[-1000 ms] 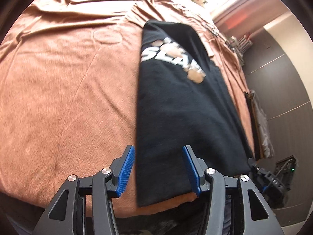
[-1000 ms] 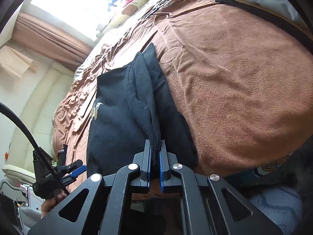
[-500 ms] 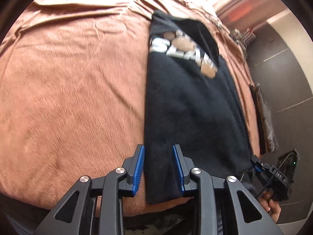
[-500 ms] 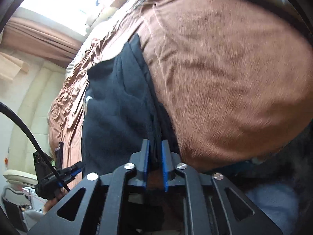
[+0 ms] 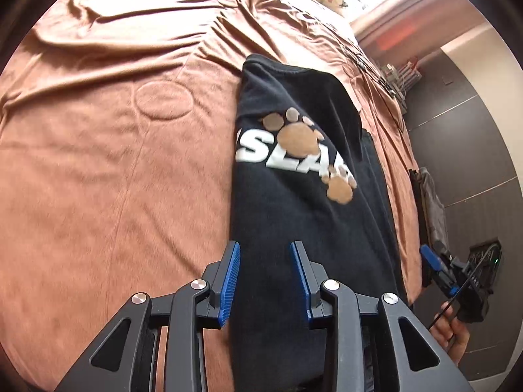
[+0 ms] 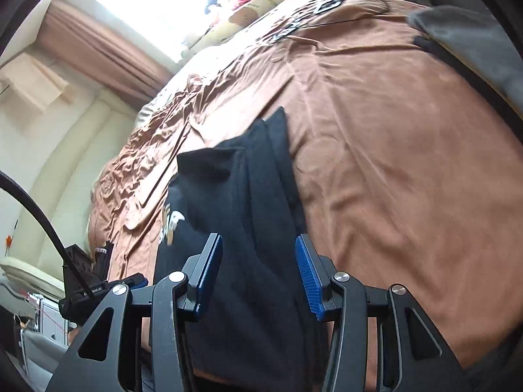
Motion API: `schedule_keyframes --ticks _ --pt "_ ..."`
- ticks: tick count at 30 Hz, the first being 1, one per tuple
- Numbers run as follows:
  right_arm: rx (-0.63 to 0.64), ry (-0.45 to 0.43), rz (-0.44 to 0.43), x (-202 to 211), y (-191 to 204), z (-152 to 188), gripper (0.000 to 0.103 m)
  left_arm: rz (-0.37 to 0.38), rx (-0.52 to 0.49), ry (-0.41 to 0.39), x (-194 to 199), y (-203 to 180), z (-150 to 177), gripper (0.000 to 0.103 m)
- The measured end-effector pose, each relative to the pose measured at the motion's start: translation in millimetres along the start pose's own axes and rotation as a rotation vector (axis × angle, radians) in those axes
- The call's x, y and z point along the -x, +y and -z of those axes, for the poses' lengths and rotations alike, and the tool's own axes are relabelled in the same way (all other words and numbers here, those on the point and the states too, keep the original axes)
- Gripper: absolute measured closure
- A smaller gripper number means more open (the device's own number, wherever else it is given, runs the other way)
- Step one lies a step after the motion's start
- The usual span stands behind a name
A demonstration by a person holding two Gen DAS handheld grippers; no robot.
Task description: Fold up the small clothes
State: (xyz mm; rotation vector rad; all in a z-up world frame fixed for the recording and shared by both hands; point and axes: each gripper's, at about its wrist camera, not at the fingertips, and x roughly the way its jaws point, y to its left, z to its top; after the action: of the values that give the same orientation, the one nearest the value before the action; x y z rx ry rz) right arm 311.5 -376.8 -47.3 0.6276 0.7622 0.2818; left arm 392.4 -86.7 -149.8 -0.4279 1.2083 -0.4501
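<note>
Your black T-shirt (image 5: 294, 228) lies folded into a long narrow strip on the brown bed cover (image 5: 114, 163), running from the near edge of the bed toward the far side. Its white lettering and tan paw prints face up, about halfway along the strip. In the right wrist view the same shirt (image 6: 242, 228) shows its layered long folds, with the bed cover (image 6: 392, 163) spreading wide to the right of it.

Your left tongs (image 5: 265, 281) hover over the near end of the strip, blue pads apart and opening slightly; the cloth sits below the gap and the pads do not press it. Your right tongs (image 6: 259, 277) are spreading too, pads apart above the near end, with nothing pinched between them. From the left wrist view, your right tongs (image 5: 438, 271) and the hand (image 5: 452, 333) holding them sit off the right edge of the bed.
</note>
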Motion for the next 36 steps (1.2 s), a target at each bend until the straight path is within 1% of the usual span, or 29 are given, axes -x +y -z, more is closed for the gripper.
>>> schedule_keyframes --ticks 3,9,15,17,19,22,26,32,35,36 --pt "0.022 0.014 -0.022 -26.7 2.0 -23.3 0.059 -0.012 0.0 -0.007 -4.6 -0.9 -14.5 0.069" --pt "0.074 0.044 -0.044 -79.7 5.5 -57.8 0.059 -0.041 -0.002 -0.02 -13.6 -1.8 -48.7 0.069" --pt "0.087 0.091 -0.021 -129.2 -5.1 -90.3 0.059 -0.056 -0.006 -0.03 -22.4 -2.0 -80.4 0.069" --pt "0.08 0.119 -0.026 -145.1 -5.9 -101.3 0.059 -0.058 -0.008 -0.031 -25.5 -1.0 -90.0 0.069" --pt "0.1 0.147 -0.026 -161.6 -5.5 -109.4 0.059 -0.062 -0.01 -0.029 -29.3 -0.2 -97.9 0.069" --pt "0.104 0.17 -0.044 -178.8 -5.6 -121.6 0.059 -0.08 -0.012 -0.024 -37.5 1.7 -109.1 0.069" --pt "0.114 0.208 -0.046 -199.3 -7.8 -131.5 0.059 -0.09 -0.011 -0.01 -51.3 6.2 -123.8 0.069" --pt "0.147 0.223 -0.06 -223.2 -2.1 -146.5 0.059 -0.111 -0.006 -0.002 -67.5 12.3 -139.9 0.069" --pt "0.158 0.237 -0.068 -236.5 0.3 -150.1 0.071 -0.119 -0.008 -0.002 -72.4 13.1 -145.2 0.069" --pt "0.165 0.239 -0.064 -241.3 1.5 -151.1 0.08 -0.122 -0.008 -0.001 -74.1 13.6 -147.0 0.069"
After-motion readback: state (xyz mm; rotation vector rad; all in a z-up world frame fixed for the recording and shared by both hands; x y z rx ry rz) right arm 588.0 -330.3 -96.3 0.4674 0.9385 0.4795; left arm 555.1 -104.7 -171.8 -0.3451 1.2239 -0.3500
